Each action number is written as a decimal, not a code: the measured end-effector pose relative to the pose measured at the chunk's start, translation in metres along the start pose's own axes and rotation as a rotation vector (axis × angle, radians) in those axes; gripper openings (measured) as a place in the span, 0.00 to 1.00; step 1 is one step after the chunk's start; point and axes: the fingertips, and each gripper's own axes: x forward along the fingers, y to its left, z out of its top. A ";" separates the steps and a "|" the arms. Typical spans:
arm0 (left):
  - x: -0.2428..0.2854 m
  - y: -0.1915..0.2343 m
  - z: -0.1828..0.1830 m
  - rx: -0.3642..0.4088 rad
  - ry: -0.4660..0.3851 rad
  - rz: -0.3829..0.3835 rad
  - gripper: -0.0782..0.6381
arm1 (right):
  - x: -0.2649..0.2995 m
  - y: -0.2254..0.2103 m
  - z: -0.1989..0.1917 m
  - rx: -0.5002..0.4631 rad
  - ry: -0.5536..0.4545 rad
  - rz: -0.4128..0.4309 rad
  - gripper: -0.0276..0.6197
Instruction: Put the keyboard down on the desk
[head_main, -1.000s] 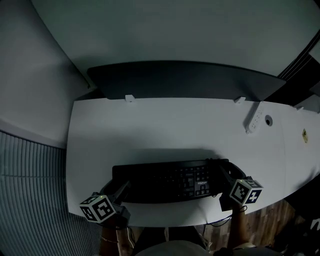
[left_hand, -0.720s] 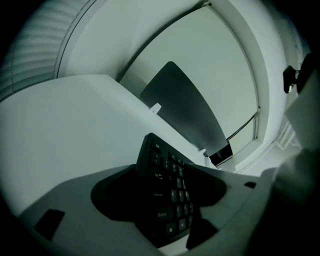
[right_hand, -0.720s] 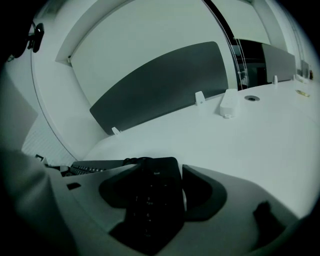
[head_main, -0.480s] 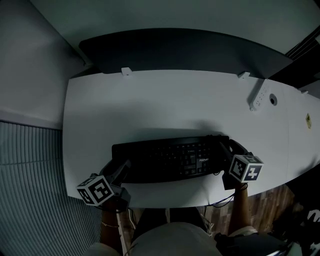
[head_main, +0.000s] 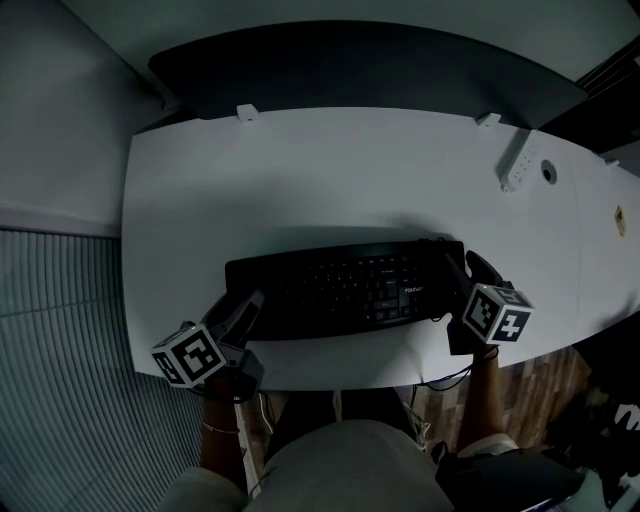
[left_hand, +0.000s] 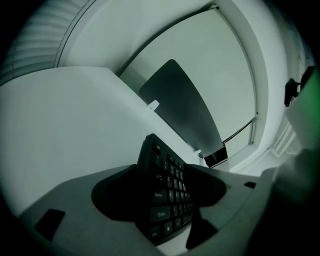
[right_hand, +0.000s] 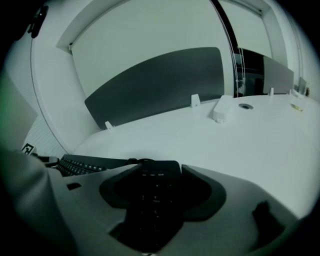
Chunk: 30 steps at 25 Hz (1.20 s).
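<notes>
grey ribbed surface (head_main: 55, 380), far left, beside the worktop. white worktop (head_main: 330, 190), curved at the far edge, spanning most of the head view. dark partition panel (head_main: 360, 70) along its back edge, with two small white clips (head_main: 246, 112) at the foot of it. left gripper (head_main: 243, 308), with its marker cube (head_main: 190, 353) at the near left corner of the worktop, angled in towards the middle; in the left gripper view its jaws (left_hand: 165, 200) stand wide, one to each side of the keyboard's left end, pinching it. black keyboard (head_main: 345, 290), lengthwise along the near part of the worktop, centre, keys up, a shadow just behind it; whether its underside touches the worktop cannot be told. right gripper (head_main: 452, 280), with its marker cube (head_main: 497, 312) at the near right edge; in the right gripper view its jaws (right_hand: 152, 192) clamp the keyboard's right end (right_hand: 155, 172), the key rows (right_hand: 80, 164) running off to the left. white power strip (head_main: 515, 160), far right of the worktop, well apart from the keyboard. round cable hole (head_main: 548, 172) just beside the strip. wooden floor (head_main: 530, 420), lower right.
</notes>
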 end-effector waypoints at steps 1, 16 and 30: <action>0.001 -0.002 -0.002 -0.003 0.005 -0.002 0.53 | -0.008 0.002 0.003 0.011 -0.022 -0.005 0.42; 0.002 -0.023 -0.004 0.004 -0.012 -0.011 0.53 | -0.068 0.115 -0.094 0.050 0.034 0.203 0.42; 0.003 -0.025 -0.010 0.018 0.007 -0.028 0.53 | -0.046 0.195 -0.138 0.476 0.044 0.442 0.42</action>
